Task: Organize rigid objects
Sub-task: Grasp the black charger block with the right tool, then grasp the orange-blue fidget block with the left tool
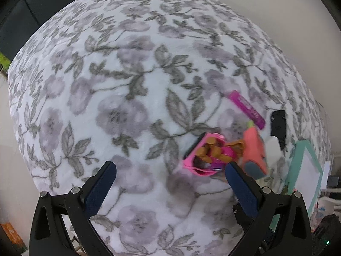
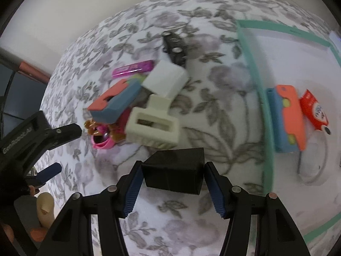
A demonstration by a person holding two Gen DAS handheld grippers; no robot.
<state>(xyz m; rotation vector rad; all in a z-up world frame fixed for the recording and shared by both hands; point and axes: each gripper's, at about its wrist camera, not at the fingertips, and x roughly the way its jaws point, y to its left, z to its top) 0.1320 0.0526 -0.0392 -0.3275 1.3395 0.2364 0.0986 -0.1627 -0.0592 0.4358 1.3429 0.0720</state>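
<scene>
Both wrist cams look steeply down, close over the floral blanket (image 1: 127, 85). Shared overlap: pink toy (image 1: 204, 157) (image 2: 102, 140), magenta tube (image 1: 247, 109) (image 2: 133, 68) and teal-rimmed tray (image 1: 307, 170) (image 2: 255, 89).

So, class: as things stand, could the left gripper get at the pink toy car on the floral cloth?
Probably yes. The left gripper is open and empty, and the pink toy car lies just beyond its right finger, though a coral-and-blue block crowds its far side.

A bed (image 1: 127, 85) under a white blanket printed with grey leaves and mauve flowers stands against a plain pale wall (image 1: 266, 4); dark furniture (image 1: 32, 10) sits beyond its far-left corner.
</scene>
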